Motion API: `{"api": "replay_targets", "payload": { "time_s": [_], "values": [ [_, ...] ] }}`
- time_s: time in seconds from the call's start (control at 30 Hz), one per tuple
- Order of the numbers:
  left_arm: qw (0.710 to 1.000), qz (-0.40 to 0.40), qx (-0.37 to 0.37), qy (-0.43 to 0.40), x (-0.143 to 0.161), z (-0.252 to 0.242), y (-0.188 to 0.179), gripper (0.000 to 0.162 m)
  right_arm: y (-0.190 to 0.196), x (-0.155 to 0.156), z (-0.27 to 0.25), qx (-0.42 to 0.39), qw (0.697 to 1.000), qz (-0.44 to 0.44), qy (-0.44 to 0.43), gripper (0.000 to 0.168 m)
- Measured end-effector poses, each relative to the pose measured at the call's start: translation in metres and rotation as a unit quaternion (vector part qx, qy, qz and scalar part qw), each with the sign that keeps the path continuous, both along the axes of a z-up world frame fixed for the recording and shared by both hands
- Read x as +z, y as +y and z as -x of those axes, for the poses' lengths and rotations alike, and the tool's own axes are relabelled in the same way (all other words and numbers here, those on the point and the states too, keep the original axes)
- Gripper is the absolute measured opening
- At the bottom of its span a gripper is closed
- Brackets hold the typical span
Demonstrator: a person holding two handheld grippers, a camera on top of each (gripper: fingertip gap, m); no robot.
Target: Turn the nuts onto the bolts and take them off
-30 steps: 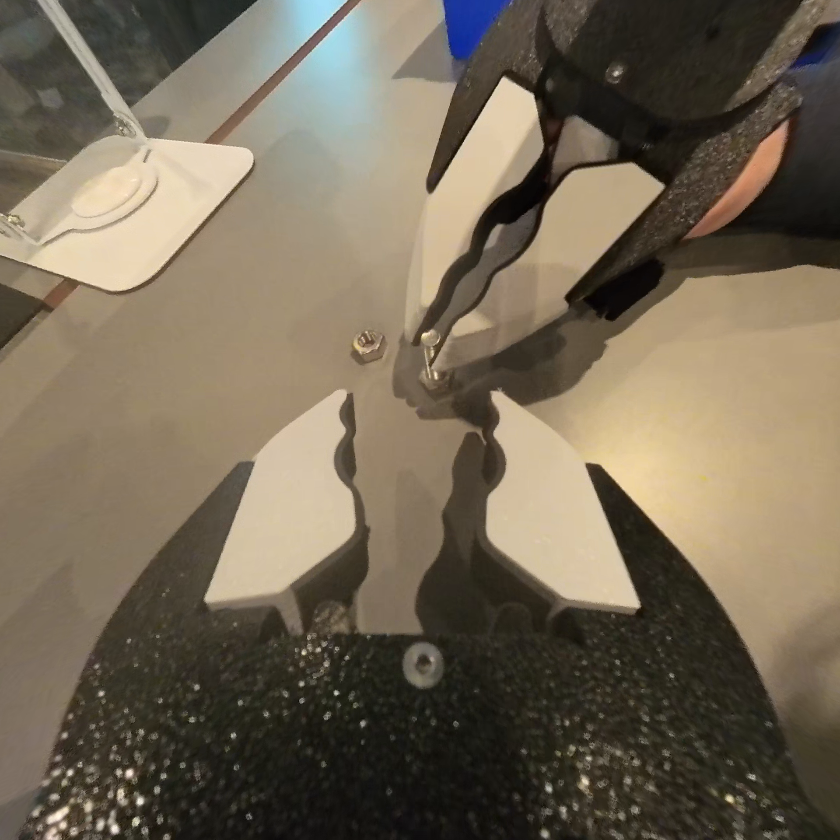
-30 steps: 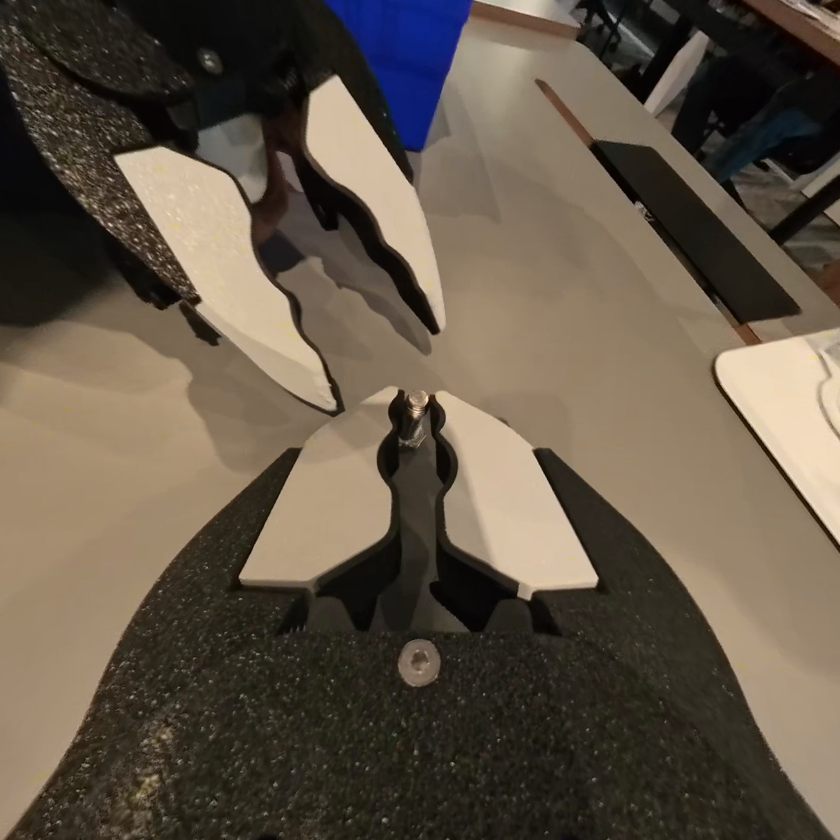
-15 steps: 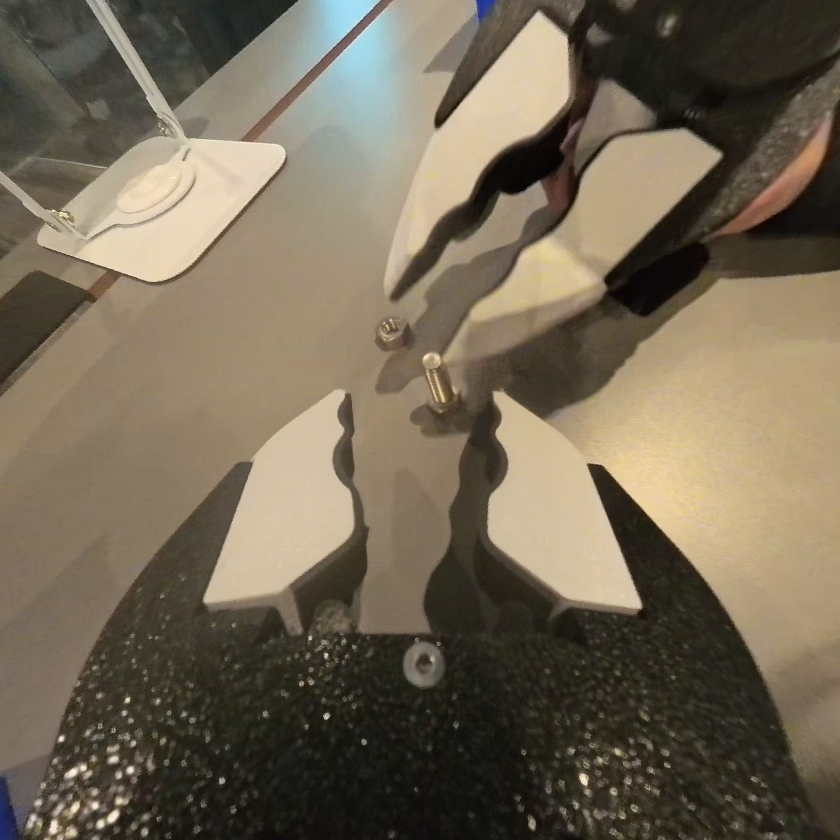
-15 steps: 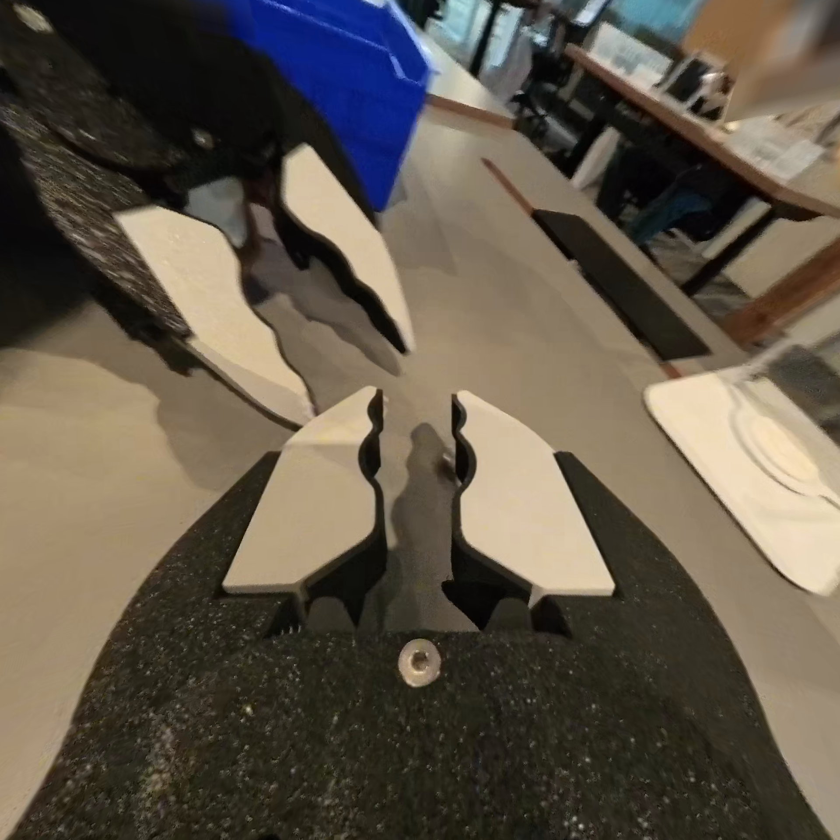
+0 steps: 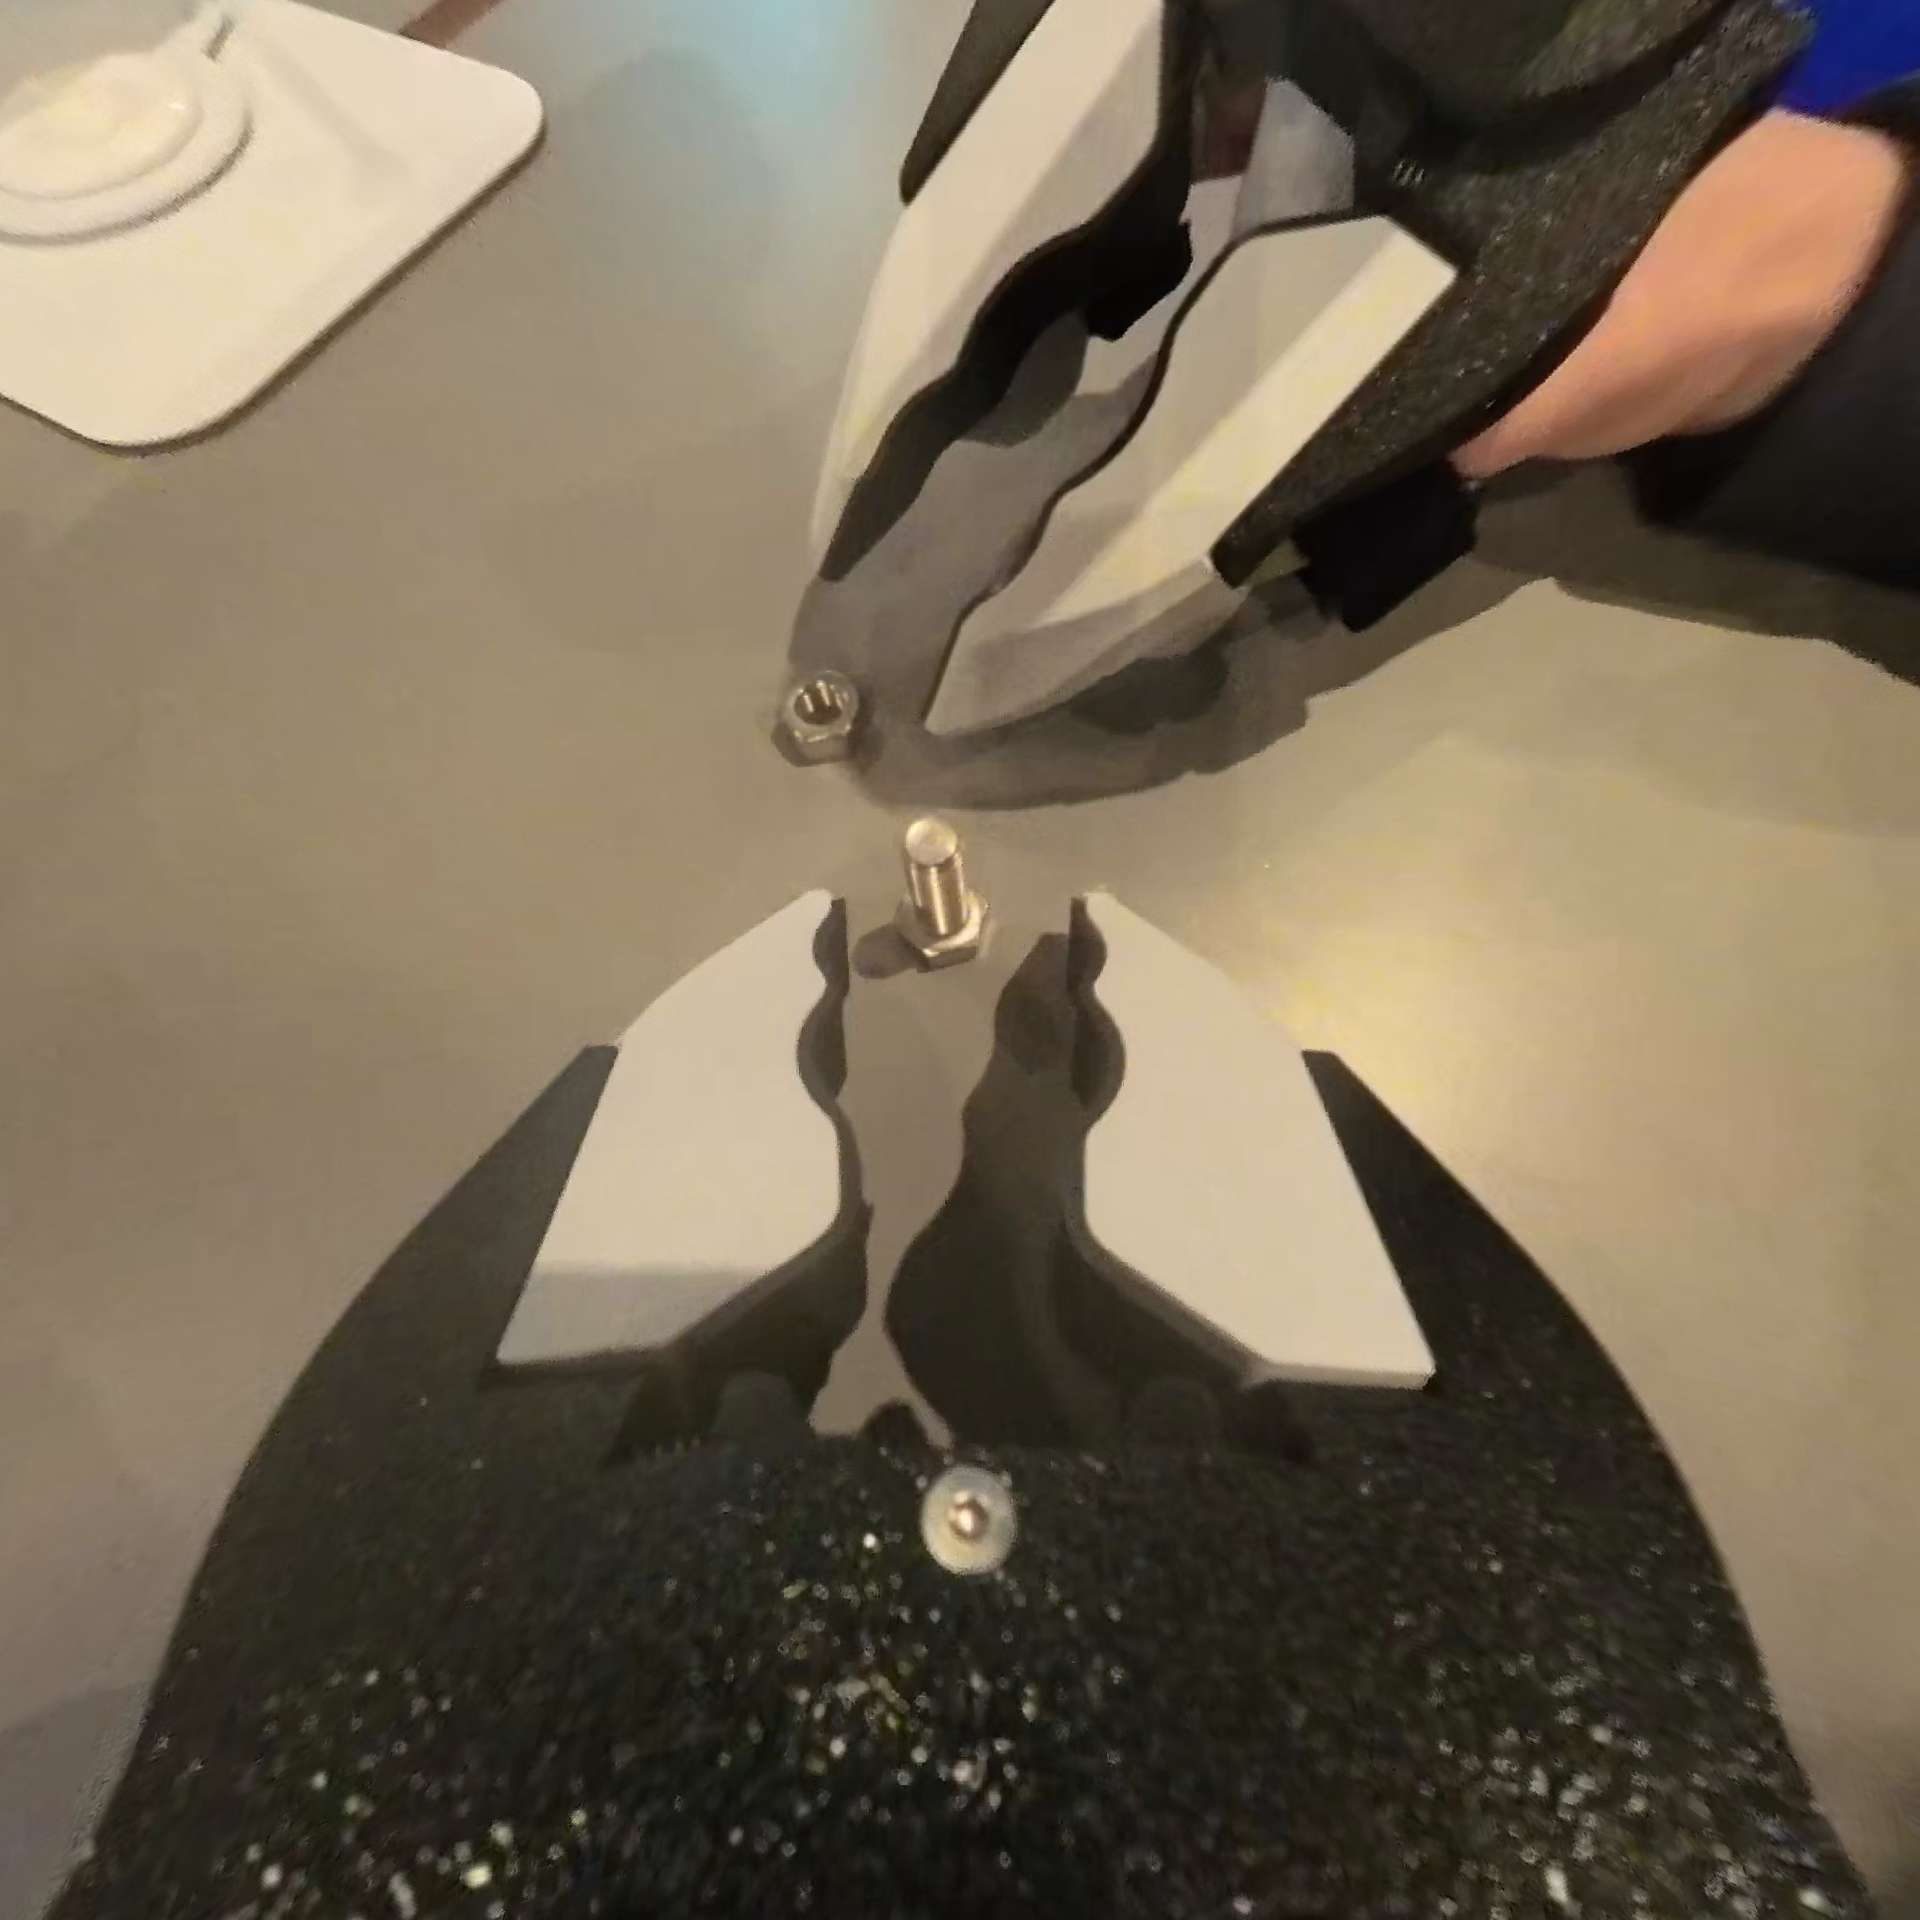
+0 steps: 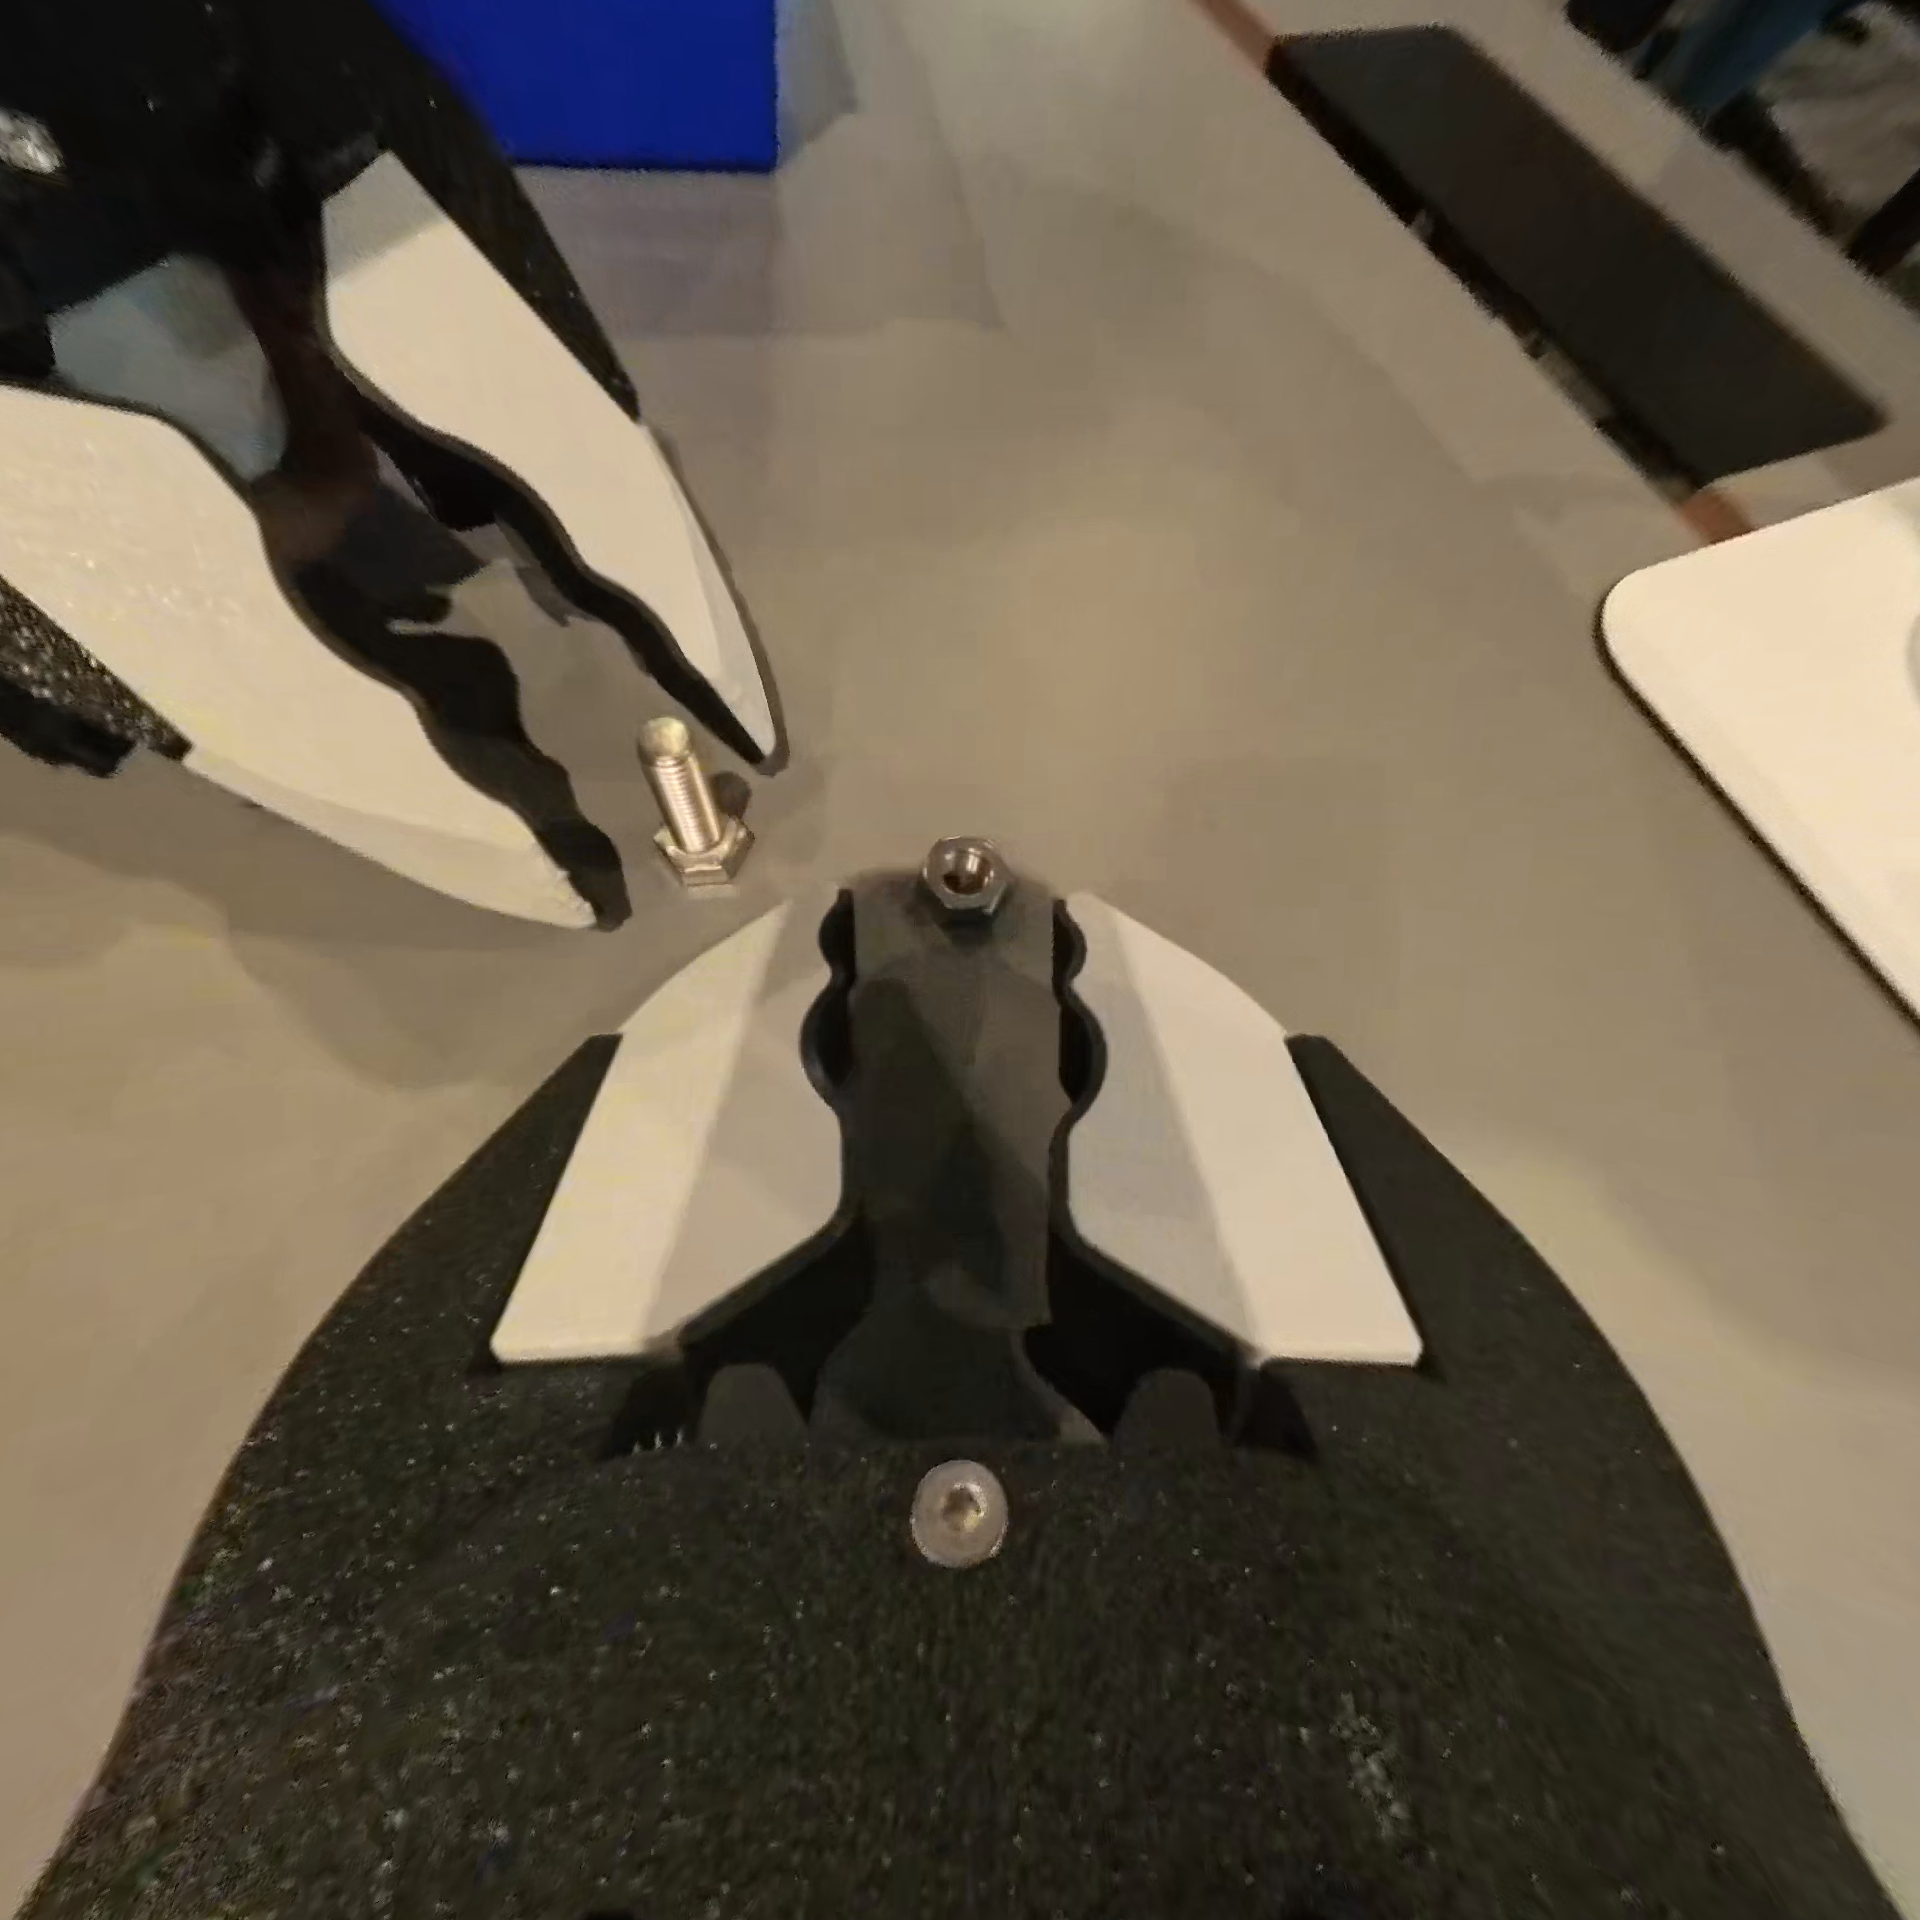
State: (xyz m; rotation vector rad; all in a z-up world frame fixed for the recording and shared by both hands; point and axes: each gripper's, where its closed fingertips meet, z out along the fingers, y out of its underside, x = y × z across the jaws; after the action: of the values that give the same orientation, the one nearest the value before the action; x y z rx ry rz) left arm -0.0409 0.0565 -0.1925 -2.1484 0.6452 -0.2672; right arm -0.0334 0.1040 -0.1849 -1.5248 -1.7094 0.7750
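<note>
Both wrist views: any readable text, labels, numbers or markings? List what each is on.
None readable in either view. The bolt, nut, both tools, the grey table, the white base plate, the blue bin and the black pad show no lettering.

A grey matte surface (image 6: 1195, 520) fills both views under warm light. A white rounded pad (image 5: 239, 260) lies on it, with a blue bin (image 6: 623, 83) and a black mat (image 6: 1558, 260) farther back.

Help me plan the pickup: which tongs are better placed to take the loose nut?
Right. The nut lies on the table just ahead of the open right tongs, centred between the tips. The open left tongs flank the upright bolt instead.
</note>
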Motion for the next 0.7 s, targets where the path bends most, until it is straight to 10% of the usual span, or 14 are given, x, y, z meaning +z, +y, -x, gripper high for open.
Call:
{"api": "replay_targets", "payload": {
  "time_s": [0.7],
  "values": [
    [0.997, 0.058, 0.043, 0.015, -0.008, 0.001, 0.004, 0.024, 0.002, -0.008, 0.015, 0.008, 0.999, 0.028, -0.029, 0.025]
  ]
}}
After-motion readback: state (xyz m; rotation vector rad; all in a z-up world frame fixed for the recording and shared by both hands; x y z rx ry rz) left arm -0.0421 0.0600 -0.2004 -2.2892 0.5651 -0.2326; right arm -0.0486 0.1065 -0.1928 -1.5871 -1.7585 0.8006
